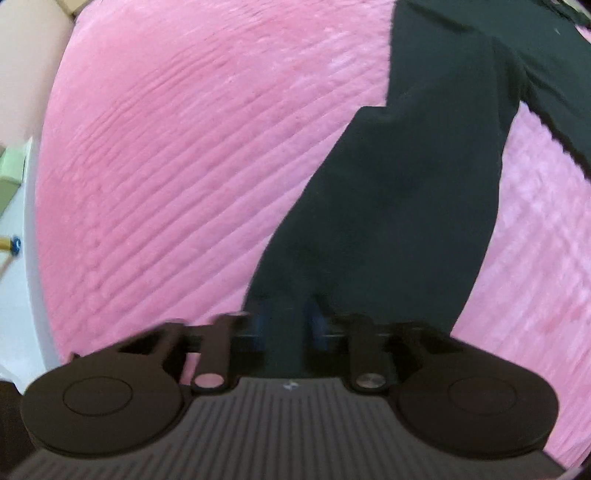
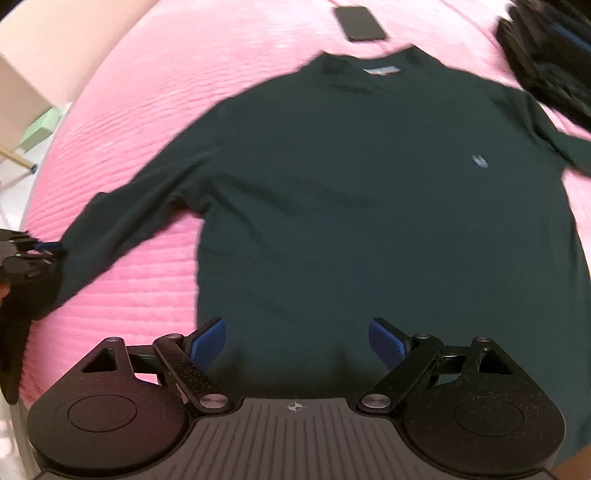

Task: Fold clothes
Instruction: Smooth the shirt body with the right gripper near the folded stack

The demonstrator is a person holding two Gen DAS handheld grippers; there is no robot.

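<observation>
Pink fuzzy bedding [image 2: 129, 110] lay under a dark sweater [image 2: 369, 192], spread flat with a phone [image 2: 360, 23] just past its collar. One sleeve [image 1: 388, 221] stretched out to the left gripper [image 1: 284, 328], which pinched its cuff. Over the hem, the right gripper [image 2: 297, 341] was open wide.

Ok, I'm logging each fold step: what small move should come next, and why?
Probably carry the sleeve inward across the shirt. The left gripper looks shut on its cuff, the shirt lies flat on the pink blanket, and the right gripper is open over the hem.
</observation>
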